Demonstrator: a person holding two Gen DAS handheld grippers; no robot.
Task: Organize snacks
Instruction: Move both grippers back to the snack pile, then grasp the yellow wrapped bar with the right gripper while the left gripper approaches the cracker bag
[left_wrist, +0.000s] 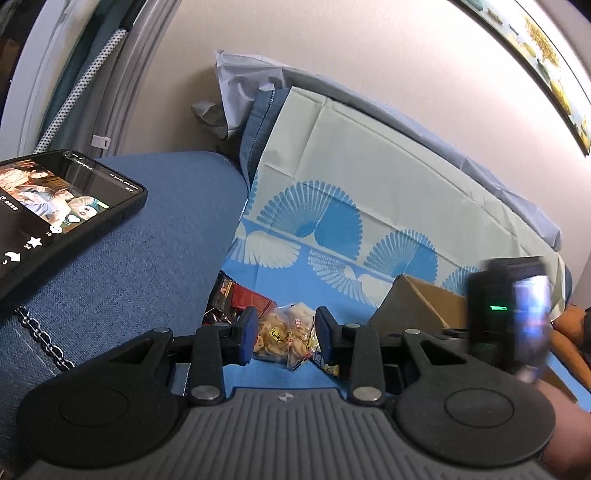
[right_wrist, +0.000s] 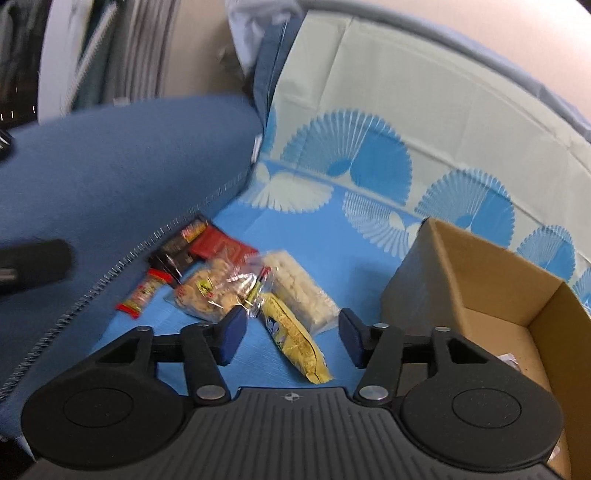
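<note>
Left wrist view: nearest the lens, the left gripper (left_wrist: 284, 338) hangs with its blue-padded jaws apart and nothing between them. Just beyond them a clear bag of biscuits (left_wrist: 282, 338) lies on the blue patterned sheet (left_wrist: 332, 236), with dark and red snack packets (left_wrist: 240, 299) behind it against the blue cushion (left_wrist: 147, 266). A phone (left_wrist: 62, 210) with a lit screen rests on that cushion. To the right stands the cardboard box (left_wrist: 421, 302), partly hidden by the blurred body of the other gripper.

Right wrist view: the right gripper (right_wrist: 290, 336) is closest, its jaws spread wide and empty, hovering above a yellow snack packet (right_wrist: 295, 339) that lies lengthwise between them. Beside it are a pack of pale crackers (right_wrist: 299, 291), the biscuit bag (right_wrist: 210, 291), a small red sweet bar (right_wrist: 142, 295) and the dark packets (right_wrist: 199, 247). The open box (right_wrist: 491, 295) sits just right of the pile and looks nearly empty.

The work seems at an early stage: snacks loose, a pick being set up. Next, the right gripper likely needs to drop, close across the yellow packet's narrow width, then carry it to the box.
</note>
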